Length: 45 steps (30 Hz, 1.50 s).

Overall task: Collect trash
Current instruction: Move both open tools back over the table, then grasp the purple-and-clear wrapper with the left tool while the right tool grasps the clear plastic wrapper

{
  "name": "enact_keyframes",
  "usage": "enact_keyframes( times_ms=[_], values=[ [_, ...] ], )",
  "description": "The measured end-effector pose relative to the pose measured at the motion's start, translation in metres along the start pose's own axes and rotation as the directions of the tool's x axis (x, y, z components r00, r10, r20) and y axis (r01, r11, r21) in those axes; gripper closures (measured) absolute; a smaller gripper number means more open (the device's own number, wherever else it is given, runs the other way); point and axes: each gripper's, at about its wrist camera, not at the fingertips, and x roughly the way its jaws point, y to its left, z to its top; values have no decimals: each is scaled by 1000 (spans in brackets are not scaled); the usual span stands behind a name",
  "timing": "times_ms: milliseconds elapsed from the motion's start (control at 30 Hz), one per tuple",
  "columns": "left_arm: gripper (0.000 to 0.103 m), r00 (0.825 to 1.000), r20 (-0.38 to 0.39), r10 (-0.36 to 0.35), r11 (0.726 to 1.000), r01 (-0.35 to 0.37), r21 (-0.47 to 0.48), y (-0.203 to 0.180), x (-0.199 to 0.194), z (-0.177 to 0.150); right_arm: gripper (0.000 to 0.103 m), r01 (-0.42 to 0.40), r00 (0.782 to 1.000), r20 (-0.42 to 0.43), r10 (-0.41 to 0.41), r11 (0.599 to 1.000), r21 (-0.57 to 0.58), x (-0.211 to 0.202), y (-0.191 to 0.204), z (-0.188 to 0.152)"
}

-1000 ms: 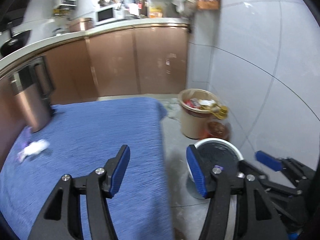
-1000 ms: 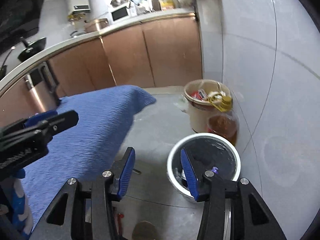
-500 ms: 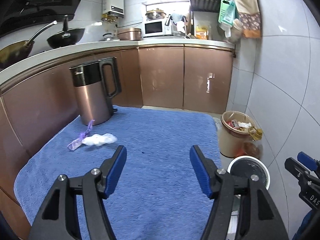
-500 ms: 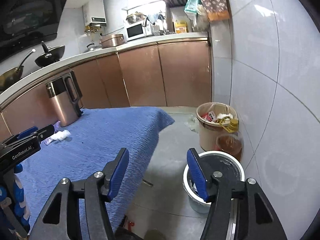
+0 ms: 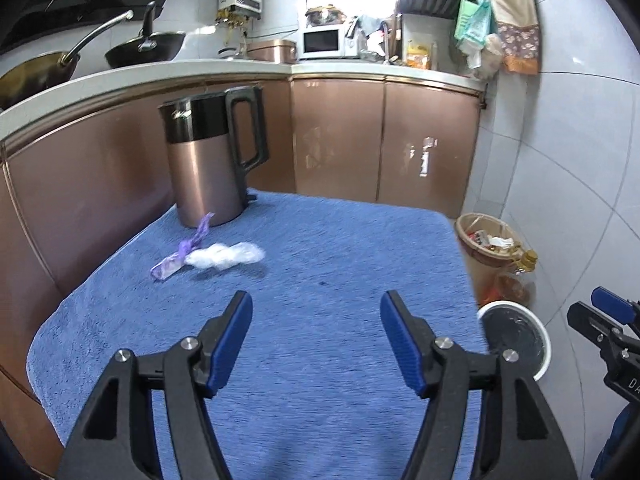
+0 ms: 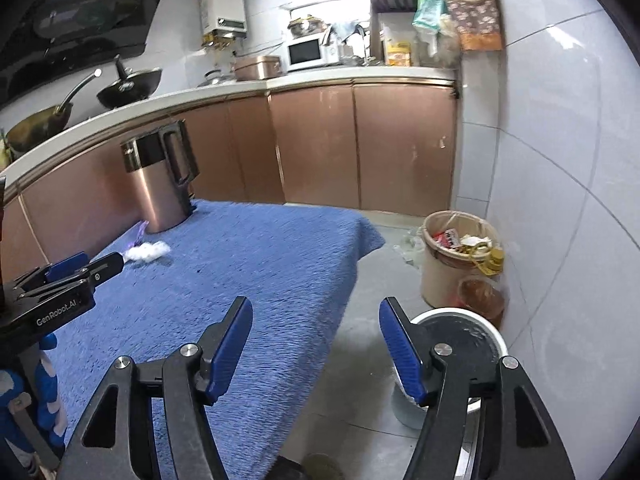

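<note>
**Both grippers spread above the table, trash by the kettle**

Left wrist view: the left gripper [image 5: 316,338] hangs spread and empty over the blue cloth [image 5: 340,248]. A white wad [image 5: 226,256] and purple wrapper [image 5: 182,254] lie touching near the table's far left edge, just before the kettle [image 5: 208,160]. A white bucket [image 5: 514,340] stands on the floor past the right edge.

Right wrist view: the right gripper [image 6: 316,338] is spread, empty, over the table's right edge; the wad [image 6: 148,250] lies by the kettle [image 6: 158,186].

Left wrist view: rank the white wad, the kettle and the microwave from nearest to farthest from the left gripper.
From the left gripper, open over the blue cloth:
1. White wad, ahead to the left on the cloth.
2. Kettle, behind the wad at the cloth's far left.
3. Microwave, on the back counter.
</note>
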Motion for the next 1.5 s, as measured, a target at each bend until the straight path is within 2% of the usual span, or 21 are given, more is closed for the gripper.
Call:
enact_keyframes(
  times_ms=[267,400,567,867,1033,1167,1300,1433,1467,1500],
  values=[
    [38,996,-49,78,997,-77,21,61,37,5,40,-106,992,-87,97,988,-108,53,45,18],
    [38,992,-89,93,995,-90,34,106,67,9,40,-187,977,-139,161,962,-200,92,84,36],
    [38,987,-134,94,994,-87,60,156,111,15,40,-279,953,-194,234,927,-250,139,124,54],
    [38,977,-211,8,993,17,116,193,171,22,40,-436,888,-303,347,846,-309,218,185,73],
    [38,972,-234,-24,993,50,109,201,192,22,40,-522,829,-364,423,819,-237,257,202,73],
    [38,968,-246,-41,992,69,106,201,203,21,40,-556,797,-384,466,815,-165,278,209,72],
    [38,963,-259,-73,990,101,94,199,212,20,46,-588,765,-389,514,803,-97,291,212,71],
    [39,960,-268,-86,989,116,96,198,214,19,57,-594,754,-398,522,801,-75,300,215,71],
    [40,959,-268,-89,989,118,91,198,214,19,62,-594,754,-400,521,801,-74,302,215,71],
    [48,959,-269,-91,989,118,87,199,216,18,72,-594,752,-405,521,801,-72,303,216,70]
  ],
)
